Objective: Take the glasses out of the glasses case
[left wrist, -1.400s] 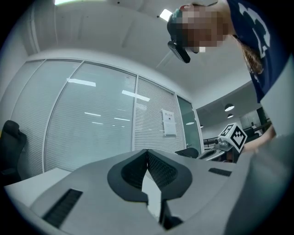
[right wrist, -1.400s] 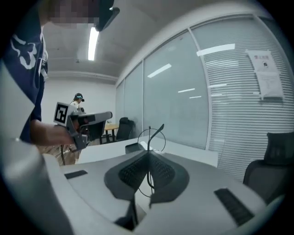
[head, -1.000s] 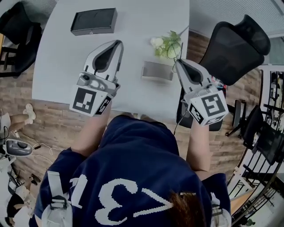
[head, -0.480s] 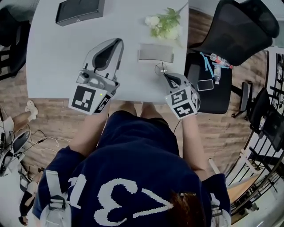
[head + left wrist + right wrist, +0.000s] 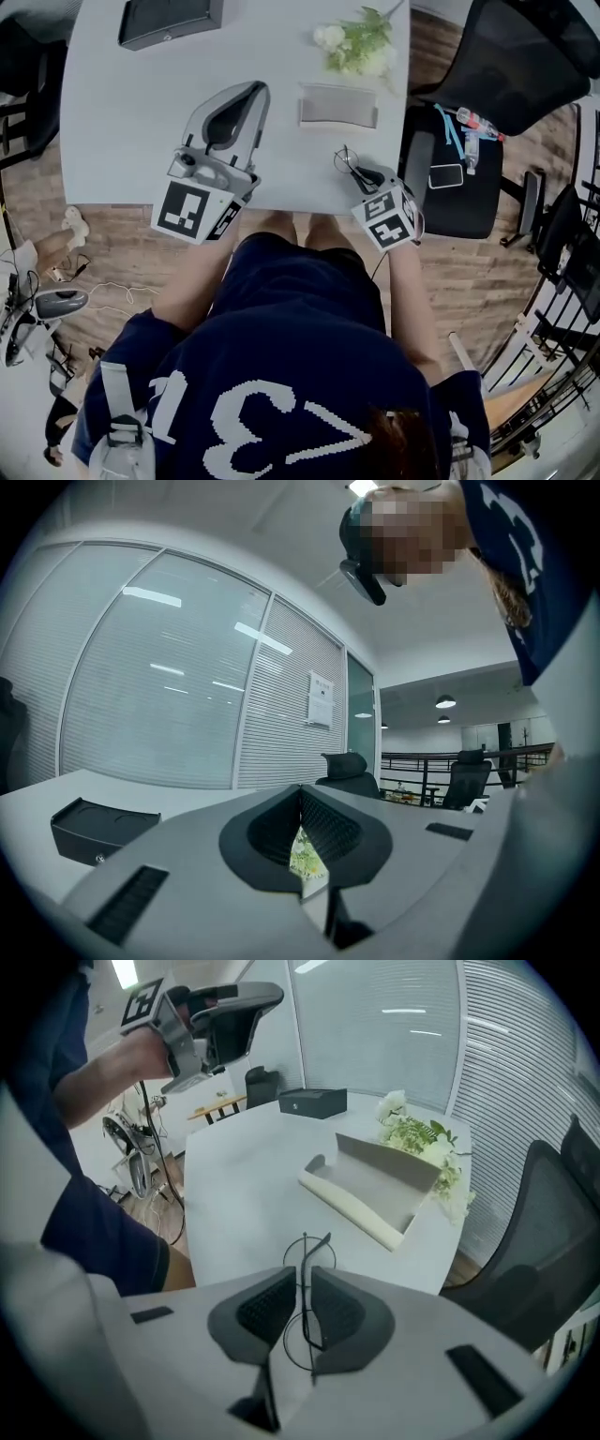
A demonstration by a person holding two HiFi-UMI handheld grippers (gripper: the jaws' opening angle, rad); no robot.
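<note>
The thin wire-framed glasses [image 5: 306, 1258] are clamped at the bridge between the pads of my right gripper [image 5: 302, 1283], which is shut on them. In the head view that right gripper [image 5: 359, 174] holds the glasses [image 5: 346, 160] just above the white table's near right edge. The open, empty glasses case [image 5: 337, 105] lies behind them, and in the right gripper view the case [image 5: 367, 1190] shows its pale lining. My left gripper [image 5: 249, 94] hovers over the table's middle, raised. In the left gripper view the left gripper [image 5: 302, 841] is shut with nothing held.
A bunch of white flowers [image 5: 360, 45] lies behind the case at the white table's [image 5: 122, 103] right edge. A black box [image 5: 170, 20] sits at the far left. A black office chair [image 5: 455, 178] with a phone on its seat stands to the right.
My right gripper has pulled back from beside the case toward the table's near edge and dropped lower, with the glasses in it. The left gripper has hardly moved.
</note>
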